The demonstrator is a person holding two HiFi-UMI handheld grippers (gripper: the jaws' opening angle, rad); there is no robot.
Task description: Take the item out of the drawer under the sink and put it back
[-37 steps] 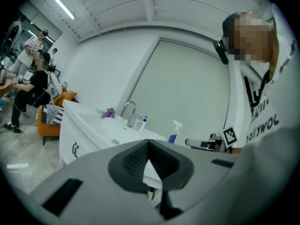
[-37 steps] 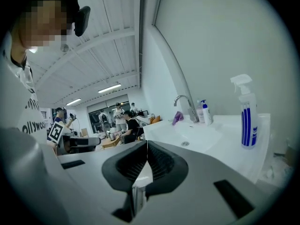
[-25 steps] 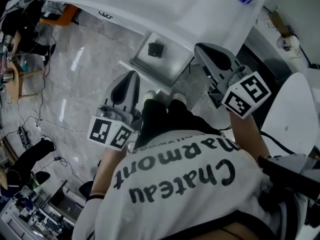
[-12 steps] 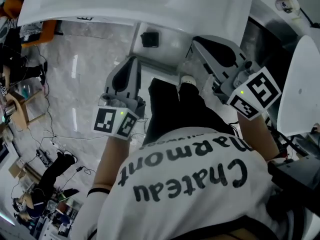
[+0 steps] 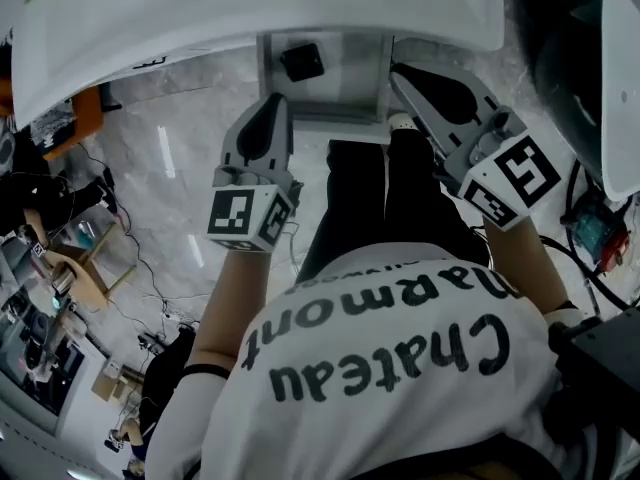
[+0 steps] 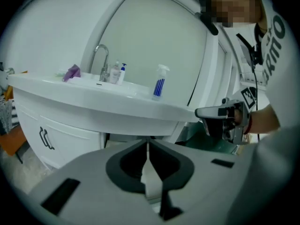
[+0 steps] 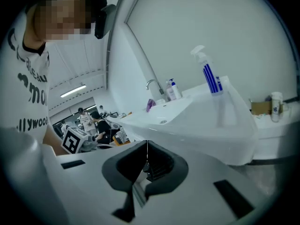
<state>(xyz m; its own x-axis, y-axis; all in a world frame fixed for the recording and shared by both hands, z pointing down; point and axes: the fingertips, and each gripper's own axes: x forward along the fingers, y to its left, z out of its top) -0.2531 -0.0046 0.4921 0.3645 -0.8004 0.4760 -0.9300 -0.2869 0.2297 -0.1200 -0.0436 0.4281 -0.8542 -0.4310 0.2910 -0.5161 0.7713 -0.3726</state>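
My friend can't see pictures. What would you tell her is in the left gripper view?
The left gripper, its fingers shut on nothing, points at a white sink below a big round mirror. A tap, small bottles and a blue-striped spray bottle stand on the sink. At right, a person's hand holds the right gripper.

Glossy white sink (image 6: 93,102), polished marble floor (image 5: 170,168) (grey-veined), chrome tap (image 6: 93,62)

Drawer (image 5: 352,76) under sink (image 5: 250,8), item (image 5: 302,61) inside (towards its left, seemingly)
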